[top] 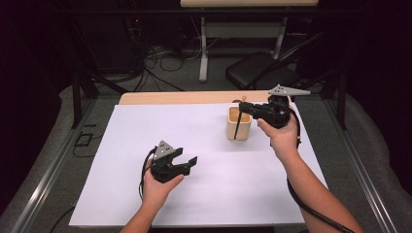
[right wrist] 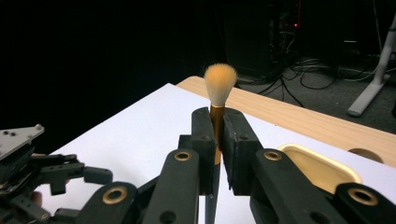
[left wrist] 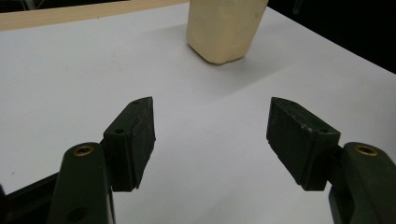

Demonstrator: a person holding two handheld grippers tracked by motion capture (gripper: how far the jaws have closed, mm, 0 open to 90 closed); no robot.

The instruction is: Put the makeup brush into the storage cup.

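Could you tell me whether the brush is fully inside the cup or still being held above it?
Held: the right gripper is shut on the brush, bristles up; its dark handle reaches down into the cup.

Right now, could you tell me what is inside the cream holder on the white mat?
The brush, clamped in the right tongs, stands bristles up with its dark handle reaching down into the cream holder. The handle's lower end and the holder's bottom are hidden by its wall.

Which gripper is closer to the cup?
The right. The right gripper hangs just over the cup, its jaws shut on a brush. The left gripper sits open, well apart from the cup, nearer the person.
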